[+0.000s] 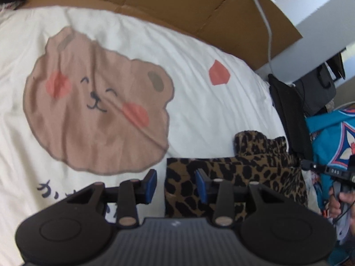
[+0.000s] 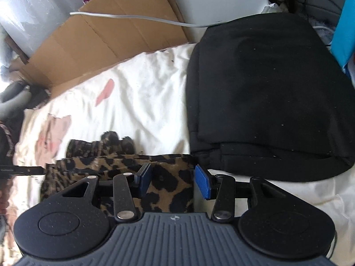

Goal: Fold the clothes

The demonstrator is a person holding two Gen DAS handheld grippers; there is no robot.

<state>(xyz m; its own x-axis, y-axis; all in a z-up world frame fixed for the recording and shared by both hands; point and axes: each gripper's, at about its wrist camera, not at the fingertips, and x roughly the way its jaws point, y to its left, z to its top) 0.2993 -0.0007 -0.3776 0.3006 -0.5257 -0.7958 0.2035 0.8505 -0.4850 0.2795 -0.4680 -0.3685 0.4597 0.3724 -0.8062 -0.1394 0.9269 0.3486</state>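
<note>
Two grippers are working over a white bedsheet (image 1: 199,102), each poised at one end of a folded leopard-print garment (image 1: 233,177).

From the left wrist, the left gripper (image 1: 176,185) is holding its blue-padded jaws apart, released, with the garment's left edge lying between and beneath them; whether the pads are touching the cloth cannot be told. Only this view is showing the sheet's large brown bear face print (image 1: 97,108) with pink cheeks, a small red-orange petal shape (image 1: 218,73) and dark handwritten characters near the left finger. Flattened brown cardboard (image 1: 177,2) is lying beyond the sheet, crossed by a grey cable (image 1: 266,31). At the right edge a teal patterned cloth (image 1: 328,137) and a person's hand (image 1: 342,201) are showing.

From the right wrist, the right gripper (image 2: 173,181) is likewise keeping its jaws spread wide, with the garment's (image 2: 164,184) right end lying between them, fuzzy and spotted in black on tan. What this view alone is revealing is a broad, smooth black folded garment (image 2: 266,102), rounded at its corners and flecked with lint, resting on the sheet (image 2: 144,97) just beside the leopard piece. The cardboard (image 2: 99,37) and cable (image 2: 133,17) are appearing again behind.
</note>
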